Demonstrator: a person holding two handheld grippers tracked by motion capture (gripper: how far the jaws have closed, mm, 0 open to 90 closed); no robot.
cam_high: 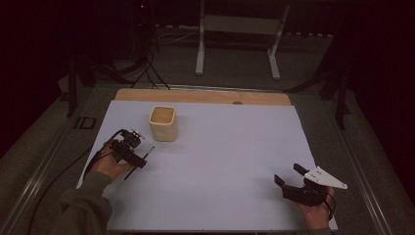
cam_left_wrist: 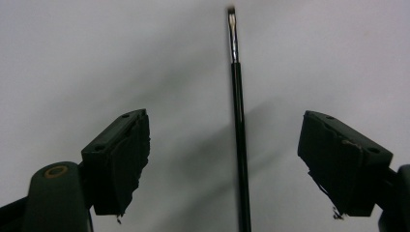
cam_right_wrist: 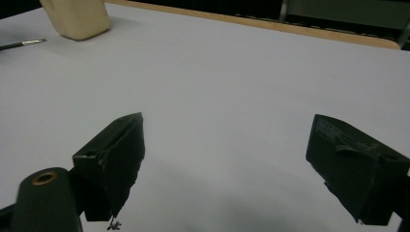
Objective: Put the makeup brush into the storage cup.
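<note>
Straddling the thin paintbrush (cam_left_wrist: 239,125) with jaws apart, the left gripper (cam_high: 128,148) should close squarely on the handle; the right gripper (cam_high: 292,178) waits, jaws apart.

My left tongs (cam_high: 137,154) sit low at the near left, held in my left hand (cam_high: 108,165), jaws spread wide and pointing forward and to the right; my sleeve runs back to the bottom edge; my right tongs (cam_high: 288,176) rest at the near right in my right hand (cam_high: 315,208), jaws wide apart, aimed left and forward.
</note>
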